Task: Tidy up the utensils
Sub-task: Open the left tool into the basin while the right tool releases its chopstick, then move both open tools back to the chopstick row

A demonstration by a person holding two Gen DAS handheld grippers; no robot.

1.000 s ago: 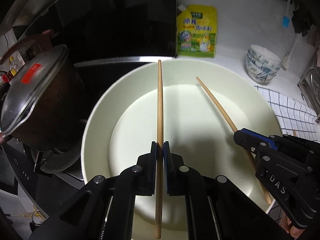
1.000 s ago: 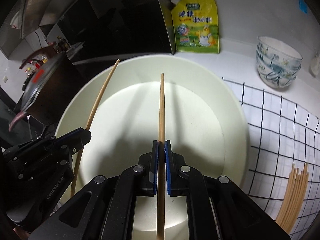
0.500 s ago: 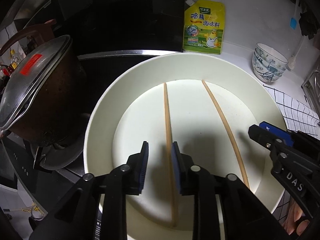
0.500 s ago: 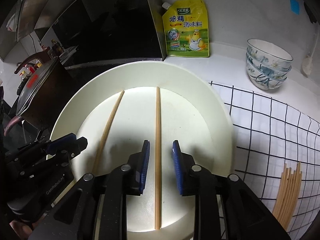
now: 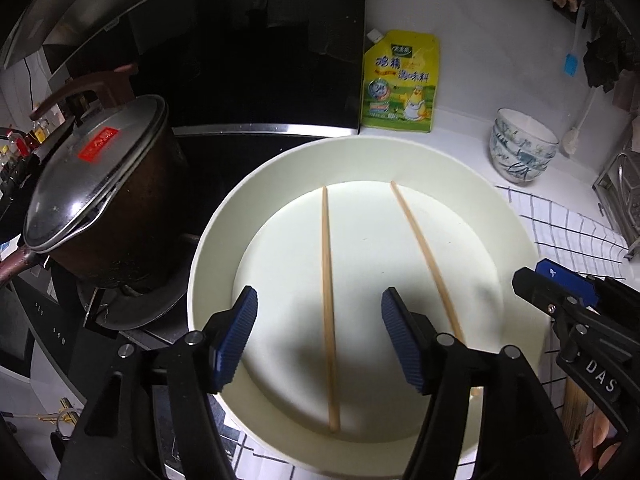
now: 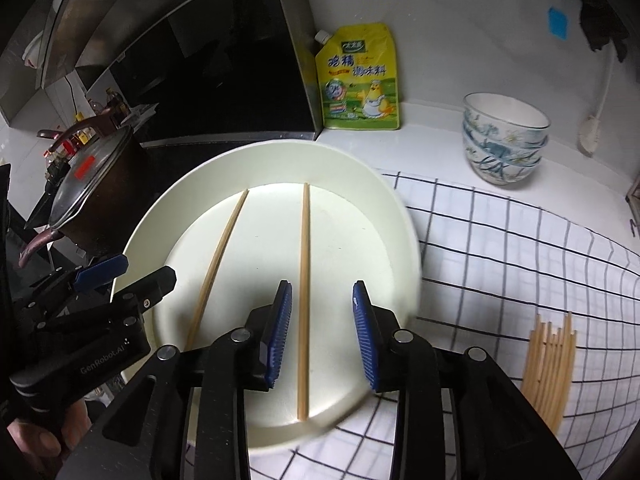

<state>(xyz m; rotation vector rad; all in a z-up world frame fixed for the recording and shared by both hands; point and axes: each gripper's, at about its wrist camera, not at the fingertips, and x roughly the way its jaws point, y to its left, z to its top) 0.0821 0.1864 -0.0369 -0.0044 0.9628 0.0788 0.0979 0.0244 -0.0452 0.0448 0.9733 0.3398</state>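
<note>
Two wooden chopsticks lie loose in a wide white bowl [image 5: 516, 232]. The left chopstick [image 5: 328, 280] lies below my open left gripper [image 5: 318, 340]. The right chopstick [image 5: 424, 252] lies further right. In the right wrist view the right chopstick [image 6: 304, 280] runs between the fingers of my open right gripper [image 6: 322, 332], and the left chopstick [image 6: 220, 256] lies beside it in the bowl [image 6: 392, 208]. Both grippers are empty and above the bowl's near side. The left gripper [image 6: 120, 276] shows at the left of the right wrist view, the right gripper [image 5: 560, 284] at the right of the left wrist view.
A bundle of several chopsticks [image 6: 550, 364] lies on a checked cloth [image 6: 520, 248] at the right. Stacked patterned bowls [image 6: 504, 140] and a yellow seasoning pouch [image 6: 360, 80] stand at the back. A lidded dark pot [image 5: 96, 196] sits on the stove at left.
Both grippers opened and let go of their chopsticks, which now lie flat in the bowl. Both grippers have pulled back and opened wider.
</note>
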